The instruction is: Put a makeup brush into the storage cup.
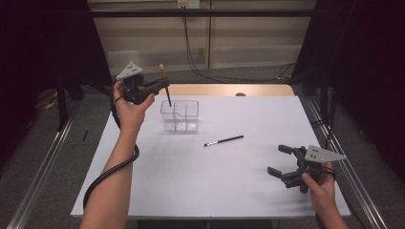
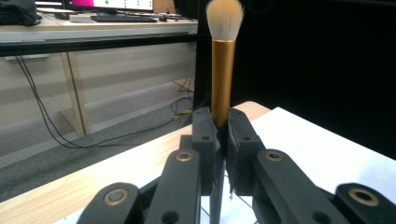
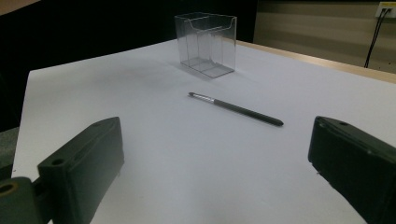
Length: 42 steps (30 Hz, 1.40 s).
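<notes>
Two claws at work: my left gripper (image 1: 165, 85) clenches the gold brush (image 2: 222, 79) upright above the clear organizer (image 1: 180, 116) at eleven o'clock, for dropping in handle-first, while my right gripper (image 1: 281, 160) waits released.

Wide-open black jaws at either side, thin dark brush (image 3: 236, 108) lying on white table (image 3: 187, 163) ahead between them, clear plastic organizer (image 3: 205, 44) beyond

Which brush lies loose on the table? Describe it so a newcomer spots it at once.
On the white table, look just right of the clear box. The thin dark brush lies flat there, untouched. The gold-handled brush, by contrast, stands upright, clamped in the left gripper.
</notes>
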Tool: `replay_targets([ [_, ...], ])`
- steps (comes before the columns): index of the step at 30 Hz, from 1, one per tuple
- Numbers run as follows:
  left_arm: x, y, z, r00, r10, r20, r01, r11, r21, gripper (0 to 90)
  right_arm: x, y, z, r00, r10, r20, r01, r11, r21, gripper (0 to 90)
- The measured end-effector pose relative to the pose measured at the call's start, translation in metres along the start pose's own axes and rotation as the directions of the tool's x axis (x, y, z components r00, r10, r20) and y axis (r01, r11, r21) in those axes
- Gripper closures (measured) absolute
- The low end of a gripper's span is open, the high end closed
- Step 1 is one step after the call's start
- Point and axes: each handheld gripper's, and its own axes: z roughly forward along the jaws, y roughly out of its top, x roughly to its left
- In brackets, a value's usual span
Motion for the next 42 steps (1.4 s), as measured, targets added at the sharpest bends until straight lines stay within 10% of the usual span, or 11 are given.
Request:
replay_targets([
  [42, 0.012, -0.025, 0.012, 0.9963, 0.002, -0.086, 0.0, 0.9998, 0.019, 83.4, 0.0, 0.0, -0.001, 1.0, -0.005, -0.003, 0.005, 1.0, -0.001, 3.0],
])
